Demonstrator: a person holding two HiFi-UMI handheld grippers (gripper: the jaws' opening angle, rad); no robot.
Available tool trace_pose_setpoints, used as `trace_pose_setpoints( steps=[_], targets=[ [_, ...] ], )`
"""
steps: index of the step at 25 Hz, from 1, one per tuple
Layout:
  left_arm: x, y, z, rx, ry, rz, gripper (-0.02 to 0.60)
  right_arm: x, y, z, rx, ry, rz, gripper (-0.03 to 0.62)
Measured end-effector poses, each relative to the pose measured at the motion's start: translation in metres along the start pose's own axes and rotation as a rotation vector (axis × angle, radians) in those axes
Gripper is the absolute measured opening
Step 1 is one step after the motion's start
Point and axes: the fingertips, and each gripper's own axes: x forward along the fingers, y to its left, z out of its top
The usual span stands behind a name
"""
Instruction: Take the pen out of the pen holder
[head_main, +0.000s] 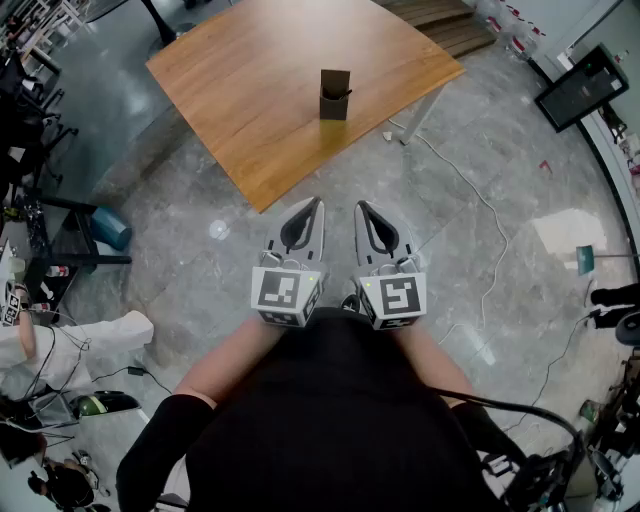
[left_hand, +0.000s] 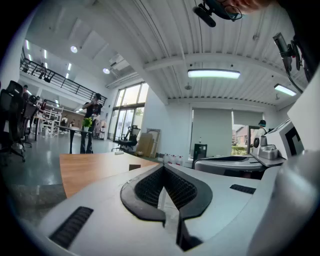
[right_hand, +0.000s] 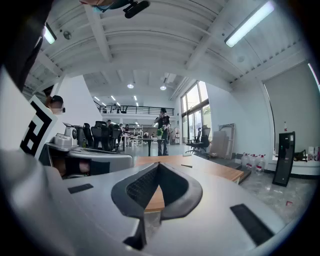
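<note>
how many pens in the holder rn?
1 visible: a dark pen poking out at the right side of the pen holder, which stands on the wooden table. Shorter ones could be hidden inside the holder.

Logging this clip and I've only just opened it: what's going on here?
A person holds the left hand-held gripper and the right hand-held gripper side by side close to the body, over the floor and short of the wooden table. Both have their jaws together with nothing between them. The pen holder stands upright on the table with the pen in it, and neither gripper is near it.
</note>
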Motion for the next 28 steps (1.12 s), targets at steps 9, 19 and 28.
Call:
trace_pose_setpoints(
  steps=[9,19,28],
  targets=[
    [0.004,0.003,0.0,0.0,0.004,-0.002,0.006,0.005,0.0,0.002,0.0,-0.009,0.004,0.014],
    [0.019,-0.005,-0.006,-0.013,0.005,0.044,0.006,0.007,-0.021,-0.001,0.048,-0.033,0.065,0.014],
    [0.043,-0.006,-0.014,-0.028,0.012,0.136,0.006,0.017,-0.047,-0.017,0.03,-0.02,0.148,0.014]
  ],
)
